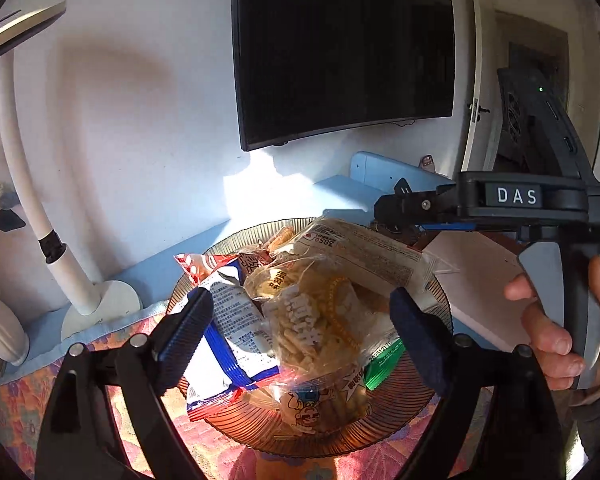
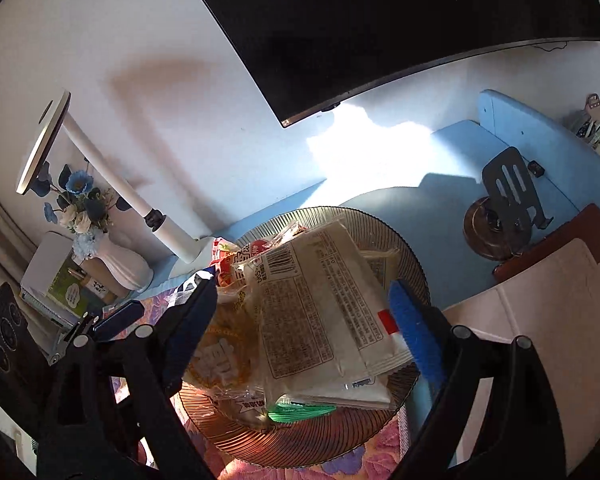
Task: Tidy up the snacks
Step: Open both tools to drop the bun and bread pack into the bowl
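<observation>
Both tools stand wide apart above a ribbed glass plate (image 1: 416, 404) on the floral cloth (image 1: 20, 404): the left tool (image 1: 304, 332) over a clear bag of stick snacks (image 1: 312, 320), the right tool (image 2: 300, 320) over a flat white packet (image 2: 320, 300). Further back, a white lamp (image 2: 112, 172) and a flower vase (image 2: 116, 264) stand on the blue bench (image 2: 452, 152) below a dark screen (image 1: 340, 48).

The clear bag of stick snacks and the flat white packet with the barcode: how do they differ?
The clear bag of stick snacks is transparent and puffy, its contents visible; the flat white packet is opaque, thin, and printed with text. The packet lies on top of the pile, partly over the bag. Both rest in the ribbed amber plate.
</observation>
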`<state>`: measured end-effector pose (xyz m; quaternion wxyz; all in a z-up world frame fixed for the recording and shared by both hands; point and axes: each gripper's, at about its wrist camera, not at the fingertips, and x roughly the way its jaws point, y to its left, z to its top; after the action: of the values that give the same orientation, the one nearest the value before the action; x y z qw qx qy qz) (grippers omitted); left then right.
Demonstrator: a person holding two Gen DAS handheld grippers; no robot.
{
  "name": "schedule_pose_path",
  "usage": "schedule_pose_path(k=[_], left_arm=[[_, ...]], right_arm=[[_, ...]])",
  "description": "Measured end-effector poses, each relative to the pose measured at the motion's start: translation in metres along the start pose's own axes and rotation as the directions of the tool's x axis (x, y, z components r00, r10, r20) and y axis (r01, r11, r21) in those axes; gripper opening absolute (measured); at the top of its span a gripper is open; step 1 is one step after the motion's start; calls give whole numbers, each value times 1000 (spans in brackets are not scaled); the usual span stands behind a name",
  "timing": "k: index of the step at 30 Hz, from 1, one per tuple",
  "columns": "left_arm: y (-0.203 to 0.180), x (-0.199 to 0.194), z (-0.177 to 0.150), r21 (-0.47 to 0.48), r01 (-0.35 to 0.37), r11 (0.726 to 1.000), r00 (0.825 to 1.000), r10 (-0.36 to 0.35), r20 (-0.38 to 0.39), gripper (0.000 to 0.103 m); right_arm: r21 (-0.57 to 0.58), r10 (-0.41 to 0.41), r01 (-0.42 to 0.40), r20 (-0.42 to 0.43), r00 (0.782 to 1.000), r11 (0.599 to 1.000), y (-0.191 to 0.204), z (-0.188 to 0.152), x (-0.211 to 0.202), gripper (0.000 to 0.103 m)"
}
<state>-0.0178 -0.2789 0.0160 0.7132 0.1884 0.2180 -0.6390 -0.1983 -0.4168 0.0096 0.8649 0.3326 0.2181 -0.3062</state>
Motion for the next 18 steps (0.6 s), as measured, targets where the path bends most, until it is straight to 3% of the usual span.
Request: schedule_pose_path(k=[4, 8, 18], left_arm=[[13, -32, -6, -35, -4, 999, 999, 6, 32, 88], [22, -64, -17, -52, -40, 998, 998, 42, 52, 88], [63, -160, -73, -200, -122, 972, 985, 143, 95, 96]], right_arm=[[31, 31, -32, 19, 999, 999, 1, -12, -20, 90], [-9, 32, -31, 41, 999, 999, 23, -26, -39, 92], [-220, 108, -103, 10, 994, 970, 135, -93, -56, 100]])
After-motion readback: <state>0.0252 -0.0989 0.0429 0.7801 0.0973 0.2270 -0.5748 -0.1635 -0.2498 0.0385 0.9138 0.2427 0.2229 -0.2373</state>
